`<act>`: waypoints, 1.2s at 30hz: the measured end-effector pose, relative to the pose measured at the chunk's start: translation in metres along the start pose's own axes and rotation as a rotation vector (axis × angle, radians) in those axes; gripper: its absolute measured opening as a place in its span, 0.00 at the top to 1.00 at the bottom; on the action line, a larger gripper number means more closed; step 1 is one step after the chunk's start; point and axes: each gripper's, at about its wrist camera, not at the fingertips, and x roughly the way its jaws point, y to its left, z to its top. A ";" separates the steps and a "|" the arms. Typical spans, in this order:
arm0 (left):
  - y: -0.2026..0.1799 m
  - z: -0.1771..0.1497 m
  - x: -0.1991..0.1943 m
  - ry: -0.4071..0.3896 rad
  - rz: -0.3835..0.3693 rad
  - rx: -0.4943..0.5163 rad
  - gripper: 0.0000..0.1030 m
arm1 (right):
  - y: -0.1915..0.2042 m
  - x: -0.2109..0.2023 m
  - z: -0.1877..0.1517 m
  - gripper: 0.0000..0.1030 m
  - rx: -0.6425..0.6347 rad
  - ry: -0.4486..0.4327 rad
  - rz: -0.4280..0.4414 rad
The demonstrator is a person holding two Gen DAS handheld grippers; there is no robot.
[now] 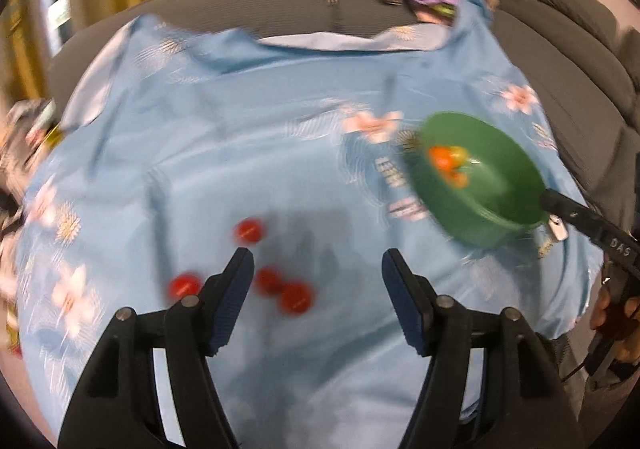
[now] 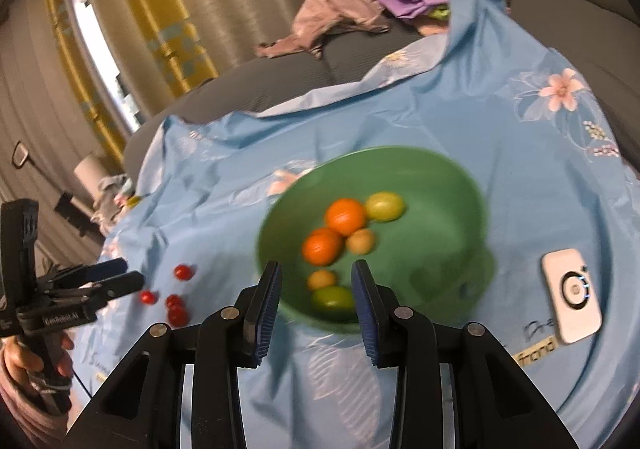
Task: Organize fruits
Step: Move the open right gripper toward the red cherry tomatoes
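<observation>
green bowl (image 2: 440, 185) holds mixed fruit; left gripper (image 1: 318, 261) and right gripper (image 2: 316, 273) gape empty.

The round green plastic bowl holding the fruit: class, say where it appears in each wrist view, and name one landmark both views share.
Left wrist view: the round green plastic bowl sits at right of centre, tilted by the lens.
Right wrist view: the bowl sits at centre, just beyond the fingertips.
Shared landmark: four small red fruits on the blue flowered cloth.

Smooth sheeny blue cloth (image 2: 460, 121), green plastic bowl (image 2: 452, 185) (slightly glossy), shiny red fruits (image 2: 183, 271)
</observation>
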 end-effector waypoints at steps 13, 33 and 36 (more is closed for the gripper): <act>0.053 -0.068 -0.011 0.062 0.020 -0.128 0.35 | 0.091 0.061 -0.041 0.64 -0.207 0.241 0.164; 0.075 -0.067 0.012 0.085 -0.068 -0.144 0.35 | 0.163 0.153 -0.056 0.64 -0.369 0.383 0.174; 0.077 -0.066 0.015 0.089 -0.072 -0.144 0.35 | 0.168 0.161 -0.056 0.64 -0.385 0.393 0.172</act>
